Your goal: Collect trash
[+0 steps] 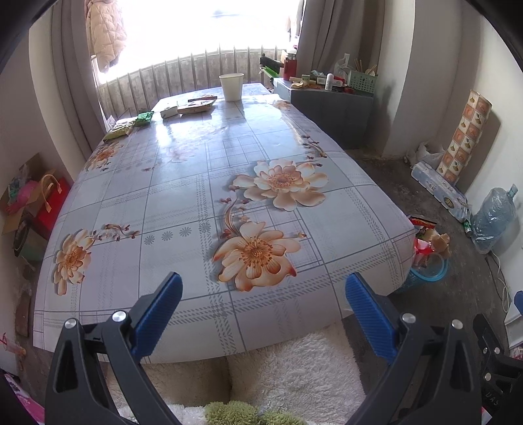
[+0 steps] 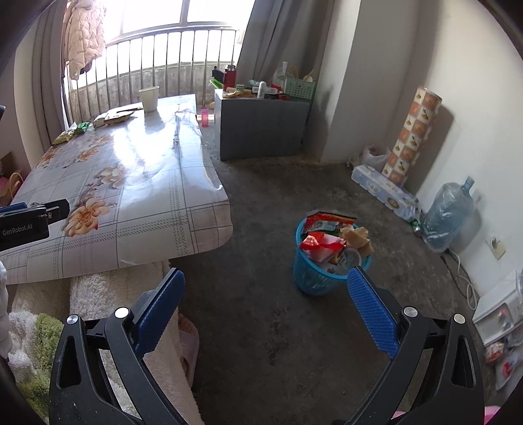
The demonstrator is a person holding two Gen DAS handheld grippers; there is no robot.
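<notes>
Ahead, wrappers far beyond empty fingers.

Daylight pours in from the window far ahead of both claws, blown out to plain white in the left wrist view. It throws a broad glare across the glossy tablecloth beyond the fingers. The floor is dimmer, with soft shadows. Both views bend strongly at their black-cornered edges. Small items on the distant cabinet look slightly soft, perhaps from distance.
</notes>
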